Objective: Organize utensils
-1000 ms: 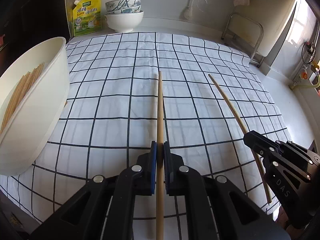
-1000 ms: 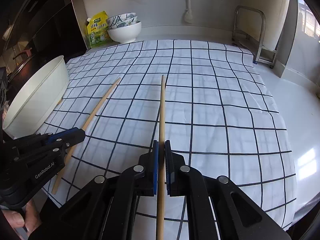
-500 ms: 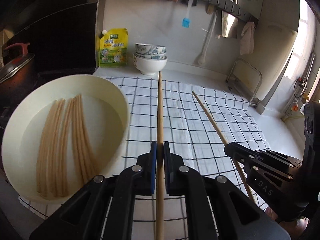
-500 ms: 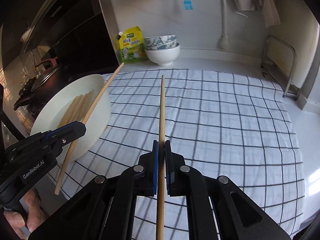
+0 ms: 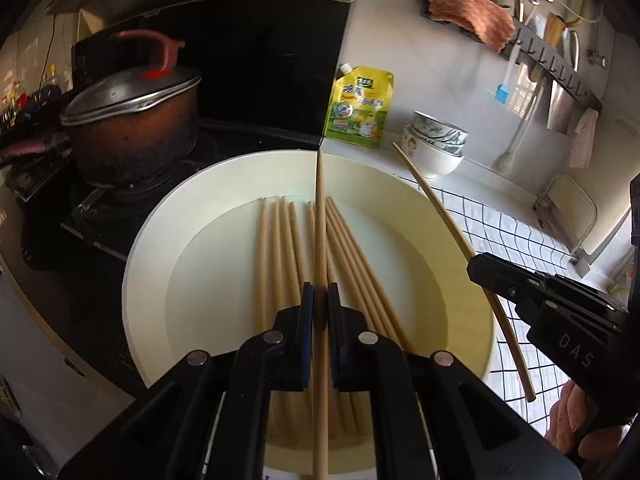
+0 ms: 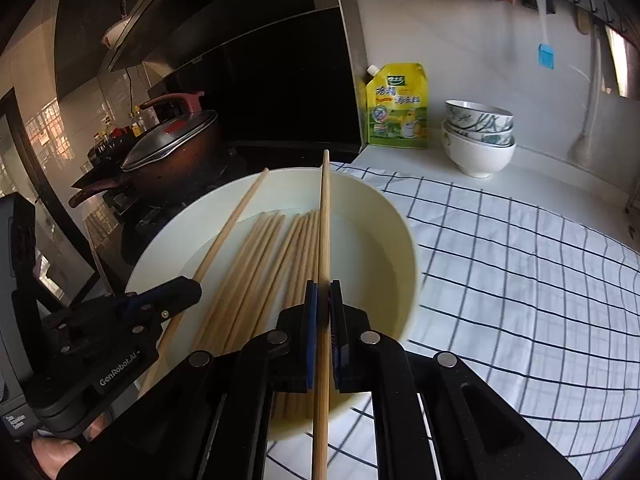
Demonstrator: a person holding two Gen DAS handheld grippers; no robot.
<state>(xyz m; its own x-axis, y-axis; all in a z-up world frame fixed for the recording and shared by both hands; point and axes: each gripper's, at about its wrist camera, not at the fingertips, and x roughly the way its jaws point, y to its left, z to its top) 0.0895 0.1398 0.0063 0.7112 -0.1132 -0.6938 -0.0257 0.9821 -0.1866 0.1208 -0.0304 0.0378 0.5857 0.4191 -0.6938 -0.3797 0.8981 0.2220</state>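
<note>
Held chopsticks: two, one per gripper; the left chopstick (image 5: 320, 216) and the right chopstick (image 6: 325, 224) are both hanging above the basin.
Direction: each one is running lengthwise along its gripper's fingers, tip pointing away toward the far rim, butt trailing back under the gripper.
Loose chopsticks (image 5: 288, 256): about ten are lying flat on the basin floor in two rough bundles, fanning slightly, their long axes roughly in line with the held ones.
Material: plain pale wood, thin round sticks, tapering.
Left gripper (image 5: 320, 312): pinching its chopstick tight, blue pads pressing both sides.
Right gripper (image 6: 324, 312): clamping its chopstick the same way, no gap showing.
Basin (image 5: 148, 240): one, round, cream, smooth, sitting partly on the cloth.
Cloth (image 6: 520, 264): one, white with dark grid lines, lying over the counter.
Bowls (image 6: 478, 136): three, stacked, ceramic.
Pouch (image 6: 398, 108): one, yellow-green, standing against the wall.
Pot (image 5: 132, 120): one, dark, lidded, sitting on the stove.
</note>
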